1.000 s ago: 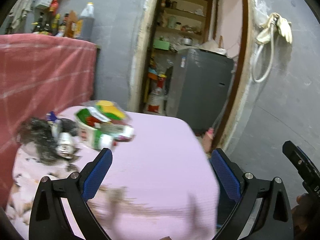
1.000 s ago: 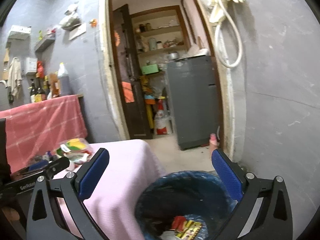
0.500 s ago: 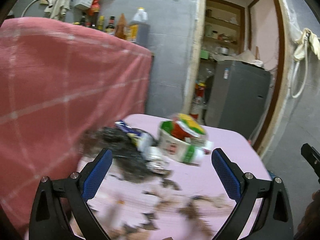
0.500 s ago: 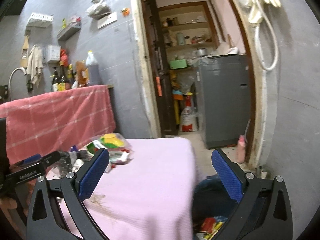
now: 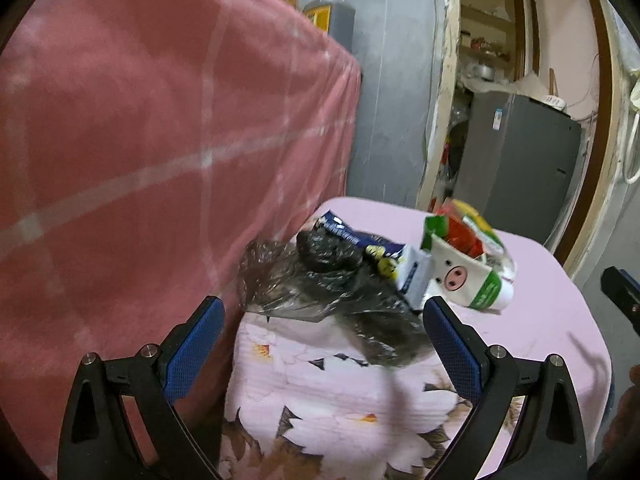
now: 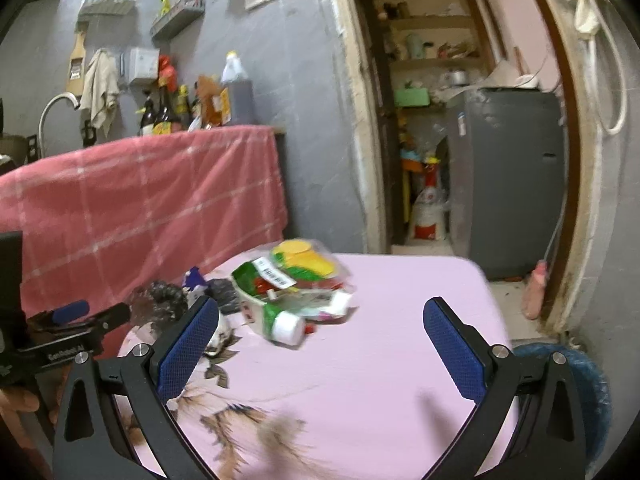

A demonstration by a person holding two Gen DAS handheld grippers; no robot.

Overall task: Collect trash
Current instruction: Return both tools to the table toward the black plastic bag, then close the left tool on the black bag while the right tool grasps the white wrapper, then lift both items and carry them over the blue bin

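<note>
Grey walls are enclosing a small kitchen, where a pink tablecloth with a flower print at its near end is covering a low table beside a counter draped in red checked cloth. Trash is lying in a heap on the far left part of the table, close to the red cloth: a crumpled black plastic bag is sitting nearest the left gripper, a blue wrapper is lying against its far side, and a green-and-white carton (a pig face is printed on it) is resting on its side just right of the bag, with a clear packet of yellow and red packaging touching it from behind. The left gripper is hovering just in front of the bag with its blue-padded fingers spread wide, gripping nothing. The right gripper is hanging over the bare middle of the tablecloth, its fingers likewise wide apart and empty, with the carton lying just beyond its left finger. A bin lined with a blue bag is standing on the floor at the table's right edge. Bottles are lining the counter behind the red cloth, and a grey appliance is standing in the doorway beyond.
</note>
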